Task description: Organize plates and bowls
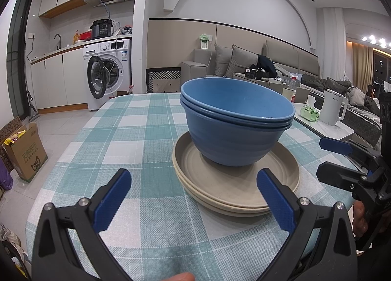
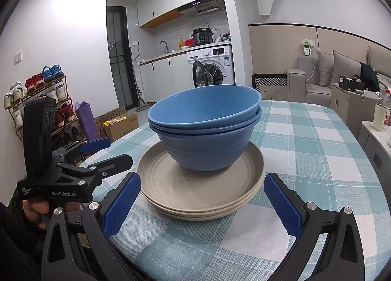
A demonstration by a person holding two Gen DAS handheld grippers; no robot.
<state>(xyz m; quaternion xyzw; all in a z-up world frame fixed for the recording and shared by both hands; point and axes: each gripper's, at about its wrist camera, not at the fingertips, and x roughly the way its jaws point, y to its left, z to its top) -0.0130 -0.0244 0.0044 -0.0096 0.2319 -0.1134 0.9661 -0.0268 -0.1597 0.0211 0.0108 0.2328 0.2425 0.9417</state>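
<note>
bowls on plates, both grippers wide and empty
they look light, hard and slippery; grab a rim.

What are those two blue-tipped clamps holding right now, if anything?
Nothing. The left gripper and right gripper are both open and empty, short of the blue bowls stacked on the beige plates.

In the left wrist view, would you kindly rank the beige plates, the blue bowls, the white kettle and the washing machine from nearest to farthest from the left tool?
1. beige plates, just ahead, slightly right.
2. blue bowls, stacked on the plates.
3. white kettle, right, off the table.
4. washing machine, far left, in the kitchen.
</note>
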